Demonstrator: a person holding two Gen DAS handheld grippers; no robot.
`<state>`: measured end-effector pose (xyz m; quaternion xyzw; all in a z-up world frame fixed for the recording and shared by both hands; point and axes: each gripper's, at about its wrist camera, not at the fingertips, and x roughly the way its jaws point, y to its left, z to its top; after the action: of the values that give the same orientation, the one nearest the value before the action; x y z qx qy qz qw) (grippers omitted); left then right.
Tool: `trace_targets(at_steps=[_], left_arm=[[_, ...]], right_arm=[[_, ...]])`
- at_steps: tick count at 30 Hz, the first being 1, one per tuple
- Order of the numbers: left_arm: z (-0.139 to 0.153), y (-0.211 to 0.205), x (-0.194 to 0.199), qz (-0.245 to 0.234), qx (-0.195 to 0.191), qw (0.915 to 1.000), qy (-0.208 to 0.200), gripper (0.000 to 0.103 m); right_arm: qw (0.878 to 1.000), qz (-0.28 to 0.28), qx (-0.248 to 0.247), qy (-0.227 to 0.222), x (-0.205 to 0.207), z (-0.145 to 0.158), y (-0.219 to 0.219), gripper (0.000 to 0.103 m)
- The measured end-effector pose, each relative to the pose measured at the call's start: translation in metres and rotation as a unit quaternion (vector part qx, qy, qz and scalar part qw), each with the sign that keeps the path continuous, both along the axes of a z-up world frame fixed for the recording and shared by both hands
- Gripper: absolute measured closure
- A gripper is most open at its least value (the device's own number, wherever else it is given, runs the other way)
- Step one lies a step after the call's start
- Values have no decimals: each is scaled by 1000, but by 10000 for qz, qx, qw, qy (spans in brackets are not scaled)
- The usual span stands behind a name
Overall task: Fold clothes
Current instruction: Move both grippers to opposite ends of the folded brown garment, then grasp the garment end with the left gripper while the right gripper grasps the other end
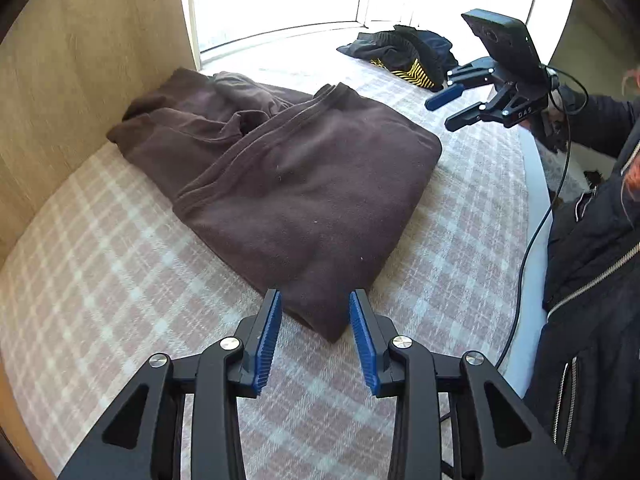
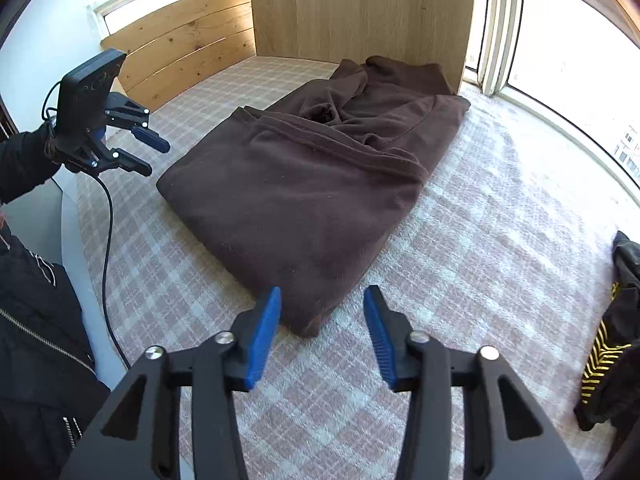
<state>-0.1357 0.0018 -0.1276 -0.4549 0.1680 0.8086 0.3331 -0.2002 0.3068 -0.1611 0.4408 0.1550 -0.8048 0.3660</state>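
Beside brown garment (image 1: 296, 184), dark clothes pile (image 1: 404, 56)

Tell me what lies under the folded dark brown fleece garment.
The dark brown fleece garment rests on the pink plaid bed cover. Anything tucked beneath its folds is hidden.

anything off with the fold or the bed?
Brown fleece garment: near half lies flat, but the far end by the wooden panel is bunched and rumpled. Both grippers open, holding nothing.
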Motion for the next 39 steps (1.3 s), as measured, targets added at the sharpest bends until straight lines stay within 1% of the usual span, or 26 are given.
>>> trace_targets(at_steps=[2, 4, 7, 10, 11, 12, 15, 17, 18, 19, 20, 23, 24, 27, 29, 30, 31, 32, 36, 38, 39], left_arm=[[-6, 16, 6, -339, -298, 9989, 145, 65], [-11, 32, 11, -677, -596, 9955, 290, 64], [-22, 51, 11, -1114, -1027, 9873, 480, 64], [-30, 60, 9, -1521, -1373, 9766, 655, 63], [-32, 61, 7, -1580, -1471, 9740, 690, 62], [-34, 61, 3, -1593, -1530, 9730, 671, 62], [-39, 60, -5, -1636, -1612, 9717, 550, 61], [-45, 60, -5, -1742, -1697, 9687, 501, 53], [-48, 61, -5, -1797, -1729, 9672, 483, 51], [-51, 62, -5, -1842, -1743, 9661, 481, 45], [-52, 62, -6, -1856, -1713, 9664, 485, 43], [-53, 59, -15, -1812, -1545, 9709, 251, 41], [-53, 59, -16, -1826, -1520, 9711, 220, 41], [-53, 58, -18, -1894, -1501, 9702, 163, 42], [-52, 58, -22, -1864, -1497, 9709, 106, 49], [-51, 58, -25, -1828, -1517, 9713, 106, 54], [-50, 58, -29, -1801, -1545, 9714, 117, 61], [-49, 57, -32, -1818, -1507, 9717, 35, 62], [-47, 57, -41, -1905, -1494, 9702, -80, 67], [-43, 57, -46, -1892, -1467, 9708, -142, 75], [-40, 57, -50, -1875, -1425, 9717, -178, 77]], right_arm=[[9994, 272, 118, 181, 15, 2, -6, 56], [9962, 646, 414, 403, 26, 1, -19, 56], [9843, 1167, 965, 903, 36, -3, -39, 56], [9737, 1661, 1241, 948, 36, -11, -48, 55], [9693, 1792, 1373, 977, 36, -15, -51, 56], [9640, 1879, 1557, 1053, 34, -21, -53, 56], [9548, 2081, 1852, 1033, 28, -35, -54, 55], [9554, 2137, 1801, 953, 24, -37, -54, 55], [9558, 2155, 1773, 923, 22, -39, -54, 55], [9559, 2157, 1774, 908, 20, -41, -54, 55], [9558, 2162, 1778, 899, 19, -42, -53, 55], [9516, 2244, 1853, 983, 20, -45, -52, 52], [9502, 2271, 1878, 1011, 20, -46, -52, 52], [9460, 2348, 1952, 1086, 21, -49, -51, 52], [9463, 2325, 1999, 1021, 18, -47, -52, 52], [9465, 2314, 2022, 988, 16, -47, -52, 55], [9468, 2299, 2042, 949, 14, -46, -52, 59], [9485, 2259, 2043, 871, 8, -44, -53, 65], [9503, 2252, 2063, 607, -5, -38, -54, 69], [9527, 2215, 2037, 436, -11, -34, -54, 72], [9543, 2191, 2005, 327, -15, -31, -54, 74]])
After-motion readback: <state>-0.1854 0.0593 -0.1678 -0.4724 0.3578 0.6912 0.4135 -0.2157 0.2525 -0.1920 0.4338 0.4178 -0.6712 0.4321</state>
